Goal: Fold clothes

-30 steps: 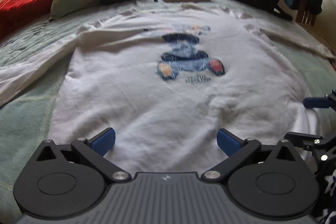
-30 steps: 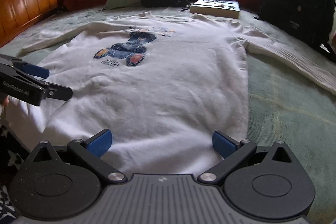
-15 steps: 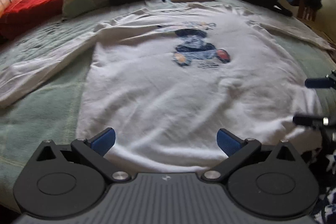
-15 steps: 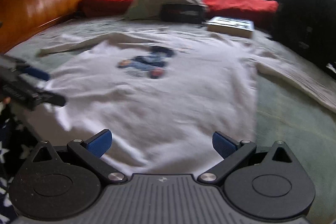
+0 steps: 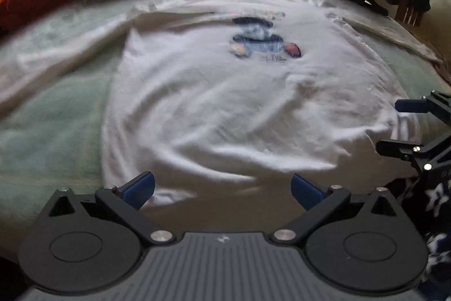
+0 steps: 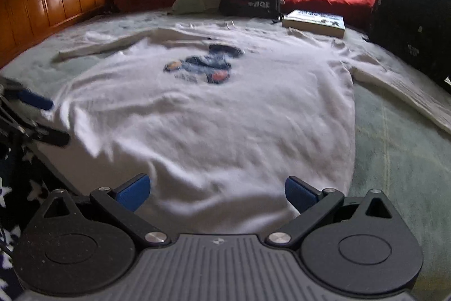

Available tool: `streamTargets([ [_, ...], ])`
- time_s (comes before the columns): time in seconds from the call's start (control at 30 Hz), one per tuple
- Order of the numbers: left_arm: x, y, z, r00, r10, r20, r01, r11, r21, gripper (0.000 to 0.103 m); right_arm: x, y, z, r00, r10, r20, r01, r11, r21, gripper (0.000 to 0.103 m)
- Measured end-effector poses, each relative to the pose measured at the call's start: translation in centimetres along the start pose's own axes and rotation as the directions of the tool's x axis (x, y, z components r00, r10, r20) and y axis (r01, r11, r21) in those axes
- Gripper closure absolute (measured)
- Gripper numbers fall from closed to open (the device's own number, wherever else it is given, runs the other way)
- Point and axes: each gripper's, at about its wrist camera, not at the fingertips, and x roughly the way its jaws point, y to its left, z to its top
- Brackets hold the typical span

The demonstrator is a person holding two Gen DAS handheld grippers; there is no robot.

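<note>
Ahead of each gaping claw (image 5: 222, 189) lies the sweatshirt (image 6: 214, 114).

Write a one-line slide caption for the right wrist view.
Open right gripper poised at the hem of a white sweatshirt spread flat on a green bedspread, left gripper alongside.
</note>
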Motion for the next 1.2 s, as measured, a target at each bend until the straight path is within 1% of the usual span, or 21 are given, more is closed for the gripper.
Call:
streamTargets([
  [0.03,0.3,-0.1,-0.1,1.000,0.009,-0.015,-0.009,1.000,0.002,0.001,0.1,0.0,0.0,1.000,-0.003,-0.001,0.003,1.000,0.001,0.000],
  [0.1,0.0,-0.6,-0.6,1.000,0.029,-0.007,-0.028,0.999,0.042,0.001,0.2,-0.4,-0.5,1.000,-0.008,-0.008,0.008,1.000,0.007,0.000],
  [0.17,-0.5,-0.7,-0.4,1.000,0.029,0.003,-0.029,0.999,0.044,0.001,0.3,-0.7,-0.8,1.000,-0.010,-0.014,0.011,1.000,0.015,0.000],
  [0.23,-1.2,-0.6,0.4,0.999,0.017,0.032,-0.018,0.999,0.040,0.001,0.3,-0.8,-0.8,1.000,-0.010,-0.018,0.010,1.000,0.023,0.000],
  [0.33,-2.0,-0.5,2.2,0.995,0.013,0.096,-0.018,0.998,0.053,0.001,0.5,-0.5,-0.7,0.999,-0.028,-0.024,0.029,0.999,0.017,0.000],
  [0.4,-2.0,-0.5,3.6,0.992,0.028,0.121,-0.035,0.998,0.056,0.001,0.6,-0.4,-0.6,0.999,-0.035,-0.024,0.036,0.999,0.019,0.000],
  [0.47,-1.5,-0.4,4.7,0.990,0.020,0.136,-0.029,0.998,0.061,0.001,0.6,-0.4,-0.6,0.999,-0.038,-0.026,0.039,0.999,0.022,0.000],
  [0.57,0.4,-0.4,5.9,0.992,-0.001,0.124,-0.005,0.999,0.051,0.001,0.7,-0.3,-0.6,0.999,-0.046,-0.025,0.047,0.998,0.029,0.000],
  [0.7,3.1,-0.9,7.5,0.997,-0.001,0.081,-0.001,1.000,0.022,0.001,0.9,0.0,-0.8,0.997,-0.071,-0.018,0.071,0.997,0.042,0.000],
  [0.83,4.7,-1.7,9.1,0.996,0.006,0.086,-0.008,1.000,0.021,0.001,1.0,0.1,-0.8,0.996,-0.085,-0.014,0.086,0.995,0.051,0.000],
  [0.9,5.8,-1.8,9.5,0.998,0.012,0.062,-0.012,1.000,0.002,0.001,1.0,0.1,-0.9,0.997,-0.083,-0.008,0.083,0.995,0.050,0.000],
  [0.97,7.0,-1.7,9.4,0.999,0.024,0.021,-0.024,0.999,-0.033,0.001,0.9,0.0,-1.1,0.997,-0.079,0.004,0.079,0.996,0.044,0.000],
  [1.1,6.9,-2.3,9.7,0.998,0.051,0.025,-0.050,0.998,-0.027,0.001,0.7,-0.2,-1.4,0.998,-0.063,0.022,0.062,0.997,0.040,0.000],
  [1.2,6.7,-2.4,10.4,0.998,0.054,0.023,-0.053,0.998,-0.027,0.001,0.6,-0.3,-1.4,0.998,-0.054,0.028,0.053,0.998,0.038,0.000],
])
